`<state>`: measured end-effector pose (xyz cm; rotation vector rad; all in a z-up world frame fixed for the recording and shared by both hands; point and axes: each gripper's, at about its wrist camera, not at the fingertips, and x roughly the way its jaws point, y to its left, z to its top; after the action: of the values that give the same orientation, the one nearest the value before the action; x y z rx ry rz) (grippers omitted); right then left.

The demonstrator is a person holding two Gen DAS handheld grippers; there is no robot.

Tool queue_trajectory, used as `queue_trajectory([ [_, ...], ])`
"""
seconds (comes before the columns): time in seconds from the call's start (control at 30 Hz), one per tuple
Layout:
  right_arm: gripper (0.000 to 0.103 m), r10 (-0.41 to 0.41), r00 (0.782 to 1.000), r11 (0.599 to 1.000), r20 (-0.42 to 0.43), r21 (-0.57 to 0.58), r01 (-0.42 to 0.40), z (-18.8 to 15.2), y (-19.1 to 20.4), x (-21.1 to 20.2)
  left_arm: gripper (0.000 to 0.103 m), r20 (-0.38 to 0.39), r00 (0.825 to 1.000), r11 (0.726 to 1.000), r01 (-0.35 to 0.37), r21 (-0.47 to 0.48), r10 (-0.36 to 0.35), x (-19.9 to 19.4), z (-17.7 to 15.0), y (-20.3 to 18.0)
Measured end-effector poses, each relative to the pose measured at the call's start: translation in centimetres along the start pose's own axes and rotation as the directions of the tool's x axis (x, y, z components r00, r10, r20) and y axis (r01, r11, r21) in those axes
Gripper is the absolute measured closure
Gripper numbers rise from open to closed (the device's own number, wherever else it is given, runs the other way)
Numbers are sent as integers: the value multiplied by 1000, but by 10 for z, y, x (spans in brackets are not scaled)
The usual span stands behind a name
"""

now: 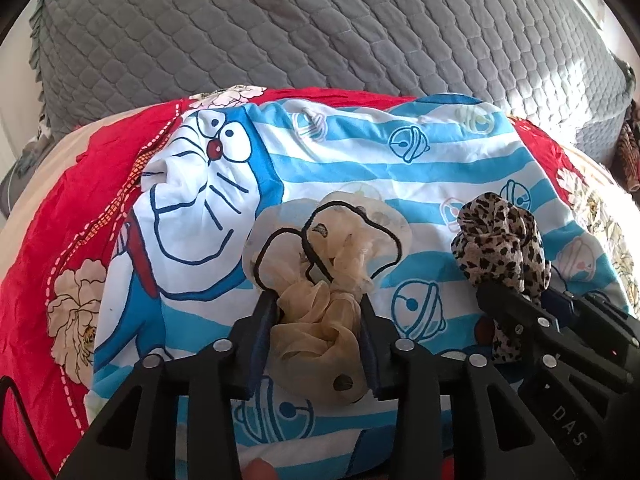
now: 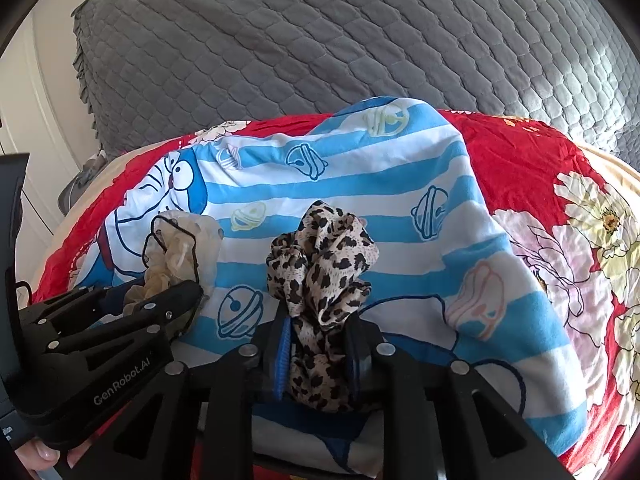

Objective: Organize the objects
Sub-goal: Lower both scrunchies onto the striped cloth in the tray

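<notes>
My left gripper (image 1: 316, 304) is shut on a beige sheer scrunchie (image 1: 320, 320) with black-edged ruffles, held over a blue-striped cartoon cloth (image 1: 340, 160). My right gripper (image 2: 320, 320) is shut on a leopard-print scrunchie (image 2: 320, 264). The two grippers are side by side. The right gripper (image 1: 516, 304) and the leopard scrunchie (image 1: 500, 244) show at the right of the left wrist view. The left gripper (image 2: 160, 296) and the beige scrunchie (image 2: 176, 256) show at the left of the right wrist view.
The blue-striped cloth (image 2: 360, 184) lies on a red floral sheet (image 1: 60, 220) (image 2: 520, 160). A grey quilted bedspread (image 1: 320, 32) (image 2: 360, 40) lies beyond. A brown patterned item (image 1: 630, 152) sits at the far right edge.
</notes>
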<state>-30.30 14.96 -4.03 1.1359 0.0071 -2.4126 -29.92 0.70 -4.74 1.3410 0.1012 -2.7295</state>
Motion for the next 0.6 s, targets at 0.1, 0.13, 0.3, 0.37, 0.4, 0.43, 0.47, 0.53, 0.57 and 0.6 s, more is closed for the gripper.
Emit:
queue_trajectory([
  [0.1,75,-2,1000,1000,-1,-5,2,0,0,0,56,3,1000,1000,1,-4,-1,-1,-1,3],
  [0.13,73,0,1000,1000,-1,-6,0,0,0,1,55,4,1000,1000,0,-5,0,-2,-1,4],
  [0.3,62,9,1000,1000,1,2,-9,2,0,-3,50,9,1000,1000,-6,4,6,-5,-5,8],
  [0.37,61,13,1000,1000,13,2,-13,3,0,-6,49,6,1000,1000,-5,2,5,-6,-5,9],
  [0.4,61,11,1000,1000,16,1,-12,3,1,-7,47,6,1000,1000,2,-7,-2,-8,-5,10],
  [0.43,60,12,1000,1000,18,-2,-12,4,1,-8,47,5,1000,1000,10,-12,-10,-9,-5,11],
  [0.47,60,13,1000,1000,20,-4,-13,4,2,-8,44,6,1000,1000,11,-14,-11,-10,-5,11],
  [0.53,55,9,1000,1000,20,-3,-9,5,2,-9,40,2,1000,1000,18,-11,-18,-12,-3,11],
  [0.57,54,8,1000,1000,22,-2,-8,5,2,-9,38,5,1000,1000,17,-12,-17,-14,-2,11],
  [0.6,53,8,1000,1000,25,-2,-8,6,2,-10,36,8,1000,1000,17,-13,-17,-16,-2,11],
])
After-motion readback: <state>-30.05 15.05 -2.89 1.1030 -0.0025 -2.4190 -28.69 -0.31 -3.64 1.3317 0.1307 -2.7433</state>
